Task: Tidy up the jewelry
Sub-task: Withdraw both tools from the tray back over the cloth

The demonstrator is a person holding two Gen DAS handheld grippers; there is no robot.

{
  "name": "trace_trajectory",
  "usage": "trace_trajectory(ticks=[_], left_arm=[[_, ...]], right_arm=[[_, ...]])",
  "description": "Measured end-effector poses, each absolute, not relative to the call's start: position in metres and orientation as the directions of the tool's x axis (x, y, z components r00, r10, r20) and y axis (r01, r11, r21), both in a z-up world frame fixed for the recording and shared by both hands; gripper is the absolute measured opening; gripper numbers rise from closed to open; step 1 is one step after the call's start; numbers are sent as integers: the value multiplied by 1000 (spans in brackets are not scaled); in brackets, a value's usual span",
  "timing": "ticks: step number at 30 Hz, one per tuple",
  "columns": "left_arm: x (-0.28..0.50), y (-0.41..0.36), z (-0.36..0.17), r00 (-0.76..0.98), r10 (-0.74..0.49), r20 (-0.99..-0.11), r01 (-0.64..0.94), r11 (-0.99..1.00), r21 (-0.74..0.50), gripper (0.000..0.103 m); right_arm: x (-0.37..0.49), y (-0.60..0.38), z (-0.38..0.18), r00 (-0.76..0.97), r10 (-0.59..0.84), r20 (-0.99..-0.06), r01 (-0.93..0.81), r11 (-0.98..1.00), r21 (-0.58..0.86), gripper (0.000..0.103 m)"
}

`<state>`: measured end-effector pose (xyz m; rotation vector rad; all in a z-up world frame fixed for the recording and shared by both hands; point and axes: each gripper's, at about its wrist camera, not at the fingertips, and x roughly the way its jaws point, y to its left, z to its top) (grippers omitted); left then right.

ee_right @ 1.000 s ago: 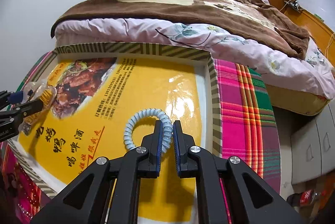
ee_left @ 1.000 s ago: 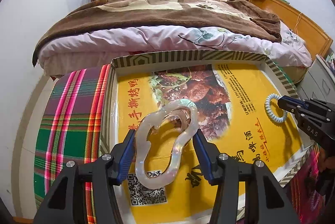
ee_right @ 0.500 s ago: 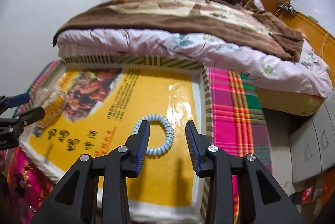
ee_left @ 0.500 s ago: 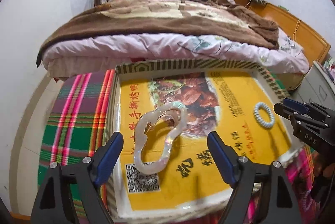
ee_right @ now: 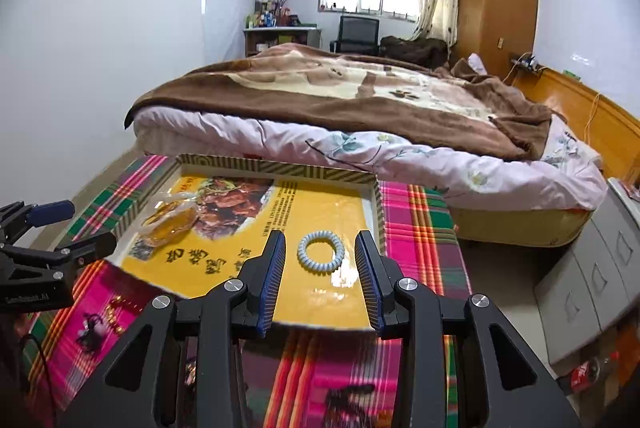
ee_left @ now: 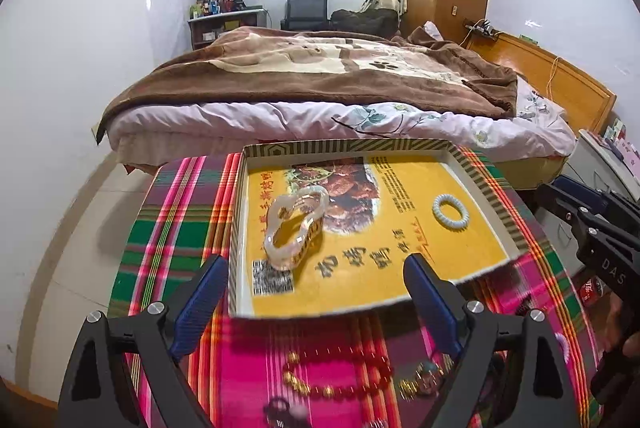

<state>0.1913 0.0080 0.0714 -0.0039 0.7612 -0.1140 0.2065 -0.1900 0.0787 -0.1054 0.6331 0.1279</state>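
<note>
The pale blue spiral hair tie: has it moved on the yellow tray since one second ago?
No. The pale blue spiral hair tie lies at the same spot beside the printed text on the yellow tray; only the right hand-held gripper opened and drew back.

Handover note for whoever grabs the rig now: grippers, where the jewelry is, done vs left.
Left gripper: open, nothing between its jaws, which have just been opening; it is back from the tray.
Right gripper: open, nothing gripped, its jaws opened a moment ago.
In the tray: pearly hair claw on the left side, pale blue spiral hair tie on the right side, apart from each other.
Done: those two are placed and released.
Left: red bead bracelet and other small pieces, blurred, lie on the plaid cloth in front of the tray. Probably take the bracelet next.
</note>
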Motion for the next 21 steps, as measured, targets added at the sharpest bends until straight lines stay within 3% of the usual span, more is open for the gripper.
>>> trace_trajectory(ticks=[11,21], left_arm=[[134,9,80,744,-87,-663,99,995,-19,89],[92,24,74,763,-74,-642,73,997,-28,89]], right_arm=[[153,-185,87,833,51,-551,-120,989,-90,37],[119,-197,77,820,50,-570,-92,995,-46,37]])
